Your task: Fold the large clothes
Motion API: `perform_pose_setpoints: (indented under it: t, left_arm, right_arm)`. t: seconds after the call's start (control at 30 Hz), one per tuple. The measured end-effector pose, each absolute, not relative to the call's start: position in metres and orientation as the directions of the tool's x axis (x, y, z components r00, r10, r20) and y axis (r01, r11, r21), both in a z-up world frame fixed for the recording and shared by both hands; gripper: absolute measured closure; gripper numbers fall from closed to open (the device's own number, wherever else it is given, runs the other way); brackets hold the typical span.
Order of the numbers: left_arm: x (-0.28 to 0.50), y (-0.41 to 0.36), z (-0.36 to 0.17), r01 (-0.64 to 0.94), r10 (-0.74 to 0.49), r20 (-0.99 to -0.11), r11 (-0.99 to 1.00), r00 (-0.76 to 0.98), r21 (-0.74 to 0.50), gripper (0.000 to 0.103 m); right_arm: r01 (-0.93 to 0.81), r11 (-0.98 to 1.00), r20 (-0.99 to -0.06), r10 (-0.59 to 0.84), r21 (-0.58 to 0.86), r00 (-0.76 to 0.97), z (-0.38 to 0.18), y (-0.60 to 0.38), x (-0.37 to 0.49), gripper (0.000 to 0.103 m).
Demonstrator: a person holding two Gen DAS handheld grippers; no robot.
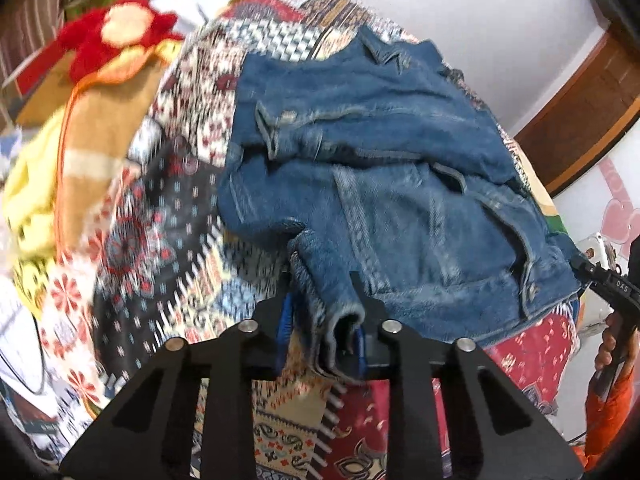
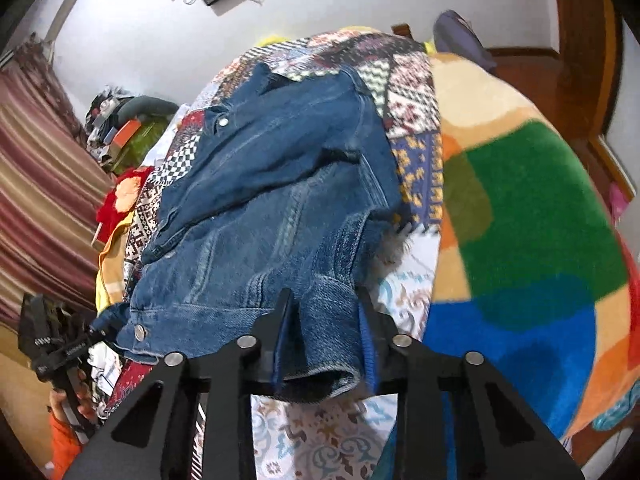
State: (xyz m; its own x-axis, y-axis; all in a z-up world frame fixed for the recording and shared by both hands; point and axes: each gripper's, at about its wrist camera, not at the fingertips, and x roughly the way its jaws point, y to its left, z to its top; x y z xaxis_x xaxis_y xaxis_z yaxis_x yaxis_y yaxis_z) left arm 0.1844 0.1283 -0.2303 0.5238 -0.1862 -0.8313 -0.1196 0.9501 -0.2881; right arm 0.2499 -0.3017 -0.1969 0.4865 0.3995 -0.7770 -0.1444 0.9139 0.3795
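Left claw (image 1: 326,312) is pinching the hem corner of a faded blue denim jacket (image 1: 372,168), a bunched fold of cloth pressed between its black fingers; nothing else sits between them. Right claw (image 2: 326,320) is likewise clamped on a cuffed denim edge at the jacket's opposite near corner. Beyond both claws the jacket lies spread, somewhat rumpled, on a patchwork-print bedspread (image 1: 168,216), its collar at the far end.

Judgement: the two pinches sit at matching near corners so the hem can be carried as one edge toward the collar — the usual reason for a paired hold on a broad garment. Both grips look bunched rather than flat, so a corner could slip under the heavy cloth.

Surroundings: left of the left claw, a red plush toy (image 1: 120,36) and yellow-brown blanket (image 1: 80,152) lie well apart from the jacket. Right of the right claw, a green, blue and orange fleece blanket (image 2: 532,240) lies just beside the jacket — a possible snag during the fold
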Motion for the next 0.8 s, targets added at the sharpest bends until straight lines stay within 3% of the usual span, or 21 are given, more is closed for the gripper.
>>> perform_pose_setpoints:
  t: [0.37,0.5,0.8]
  left_arm:
    - [0.25,0.13,-0.159,-0.033,-0.139,-0.731,0.976,0.668,-0.216,0.081]
    - [0.281,0.129,-0.143,-0.018,-0.108,-0.699,0.985,0.707,-0.17,0.087]
    - [0.374,0.16,-0.147,-0.075,-0.08,-0.725,0.981,0.684,-0.179,0.094]
  right_arm:
    - [-0.294,0.901,-0.717,0.432,0.319,0.547,-0.143,-0.275,0.309,0.087]
    - [-0.314,0.907,-0.683,0.419,0.281,0.599,-0.121,-0.264,0.341,0.087]
    - [-0.308,0.924,-0.658,0.378,0.226,0.651,-0.1,-0.24,0.442,0.088]
